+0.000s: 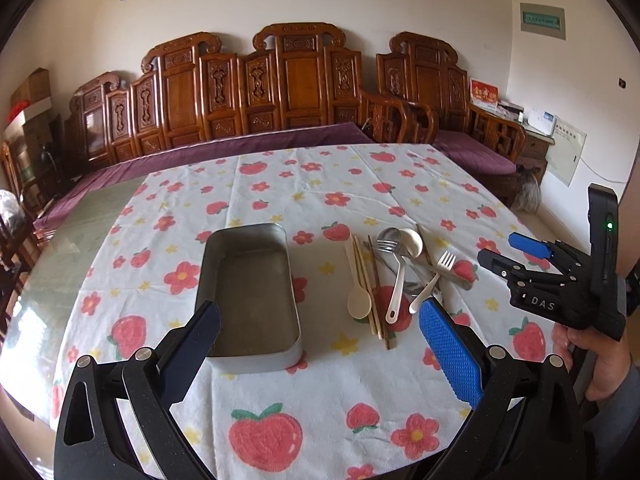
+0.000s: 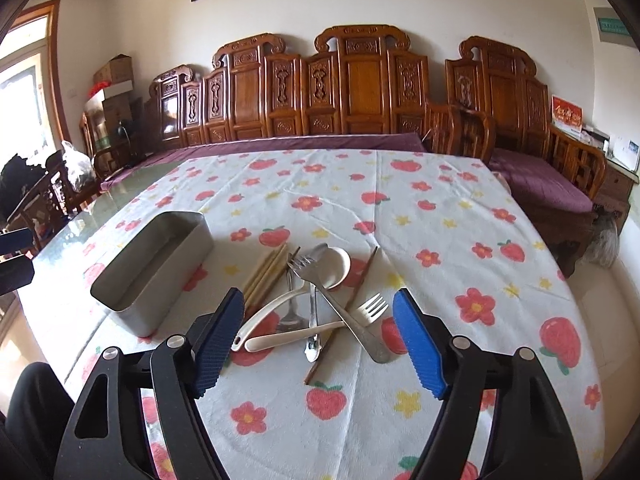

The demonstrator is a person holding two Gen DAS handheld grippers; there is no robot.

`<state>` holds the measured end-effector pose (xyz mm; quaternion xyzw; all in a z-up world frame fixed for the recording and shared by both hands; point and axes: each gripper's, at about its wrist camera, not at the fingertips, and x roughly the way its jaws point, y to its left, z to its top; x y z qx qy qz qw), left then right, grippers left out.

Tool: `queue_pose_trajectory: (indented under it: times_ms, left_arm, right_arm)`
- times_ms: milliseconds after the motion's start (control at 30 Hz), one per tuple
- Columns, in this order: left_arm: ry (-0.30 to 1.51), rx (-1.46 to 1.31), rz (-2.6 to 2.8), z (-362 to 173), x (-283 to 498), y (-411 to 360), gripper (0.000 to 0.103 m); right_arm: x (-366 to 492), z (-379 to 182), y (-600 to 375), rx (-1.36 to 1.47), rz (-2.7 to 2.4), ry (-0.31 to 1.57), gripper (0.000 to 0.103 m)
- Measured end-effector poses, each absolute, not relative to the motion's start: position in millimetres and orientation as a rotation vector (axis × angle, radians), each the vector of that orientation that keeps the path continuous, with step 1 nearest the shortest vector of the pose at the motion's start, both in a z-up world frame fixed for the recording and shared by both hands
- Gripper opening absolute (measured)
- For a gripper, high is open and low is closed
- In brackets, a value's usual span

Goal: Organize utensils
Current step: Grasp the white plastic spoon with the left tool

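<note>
**Two grippers wide open, nothing held**

Both the left gripper (image 1: 320, 344) and right gripper (image 2: 320, 344) hover spread and empty above the strawberry tablecloth (image 1: 320, 400). A metal tin (image 1: 248, 344) sits left; the utensil pile (image 2: 316, 300) lies just right of it.

We read just one marking: the white letters "DAS" on the black body of the right gripper (image 1: 505, 252), behind its spread jaws, off to the right of our left gripper's jaws. The red card and green wall plaque far beyond the jaws carry characters too small for us to read
</note>
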<state>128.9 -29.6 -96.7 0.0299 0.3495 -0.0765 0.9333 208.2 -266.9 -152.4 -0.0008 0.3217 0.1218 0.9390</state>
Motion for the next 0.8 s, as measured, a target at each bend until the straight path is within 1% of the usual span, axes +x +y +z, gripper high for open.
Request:
queue_pose_trajectory:
  times_ms: [133, 333, 367, 467, 533, 567, 633, 700, 767, 800]
  left_arm:
    - [0.740, 0.051, -0.193, -109, 144, -37, 0.095]
    - [0.823, 0.050, -0.257, -143, 174, -60, 0.076]
    - [0.837, 0.063, -0.262, -150, 180, -65, 0.075]
    - [0.868, 0.105, -0.257, -164, 196, -76, 0.067]
    - [0.893, 0.126, -0.257, -174, 208, -82, 0.059]
    - [0.909, 0.135, -0.259, -180, 213, -84, 0.058]
    - [0.931, 0.151, -0.268, -189, 221, -89, 0.050]
    - [0.948, 0.154, -0.286, -197, 227, -94, 0.046]
    - [0.972, 0.154, -0.294, -206, 234, -97, 0.038]
    - [0.984, 0.157, -0.293, -211, 237, -98, 0.032]
  right_arm:
    - [221, -179, -269, -0.031, 0.240, 0.708, 0.077]
    - [227, -200, -276, -0.025, 0.224, 0.769, 0.074]
    - [227, -202, -277, -0.023, 0.222, 0.772, 0.074]
    - [227, -205, -277, -0.024, 0.212, 0.787, 0.074]
    - [225, -205, -278, -0.024, 0.211, 0.782, 0.074]
    - [225, -205, -278, -0.023, 0.210, 0.783, 0.074]
    - [226, -206, -279, -0.020, 0.211, 0.784, 0.074]
    - [227, -206, -281, -0.016, 0.212, 0.787, 0.074]
    - [228, -207, -283, -0.007, 0.216, 0.790, 0.071]
    - [229, -207, -284, -0.004, 0.217, 0.793, 0.070]
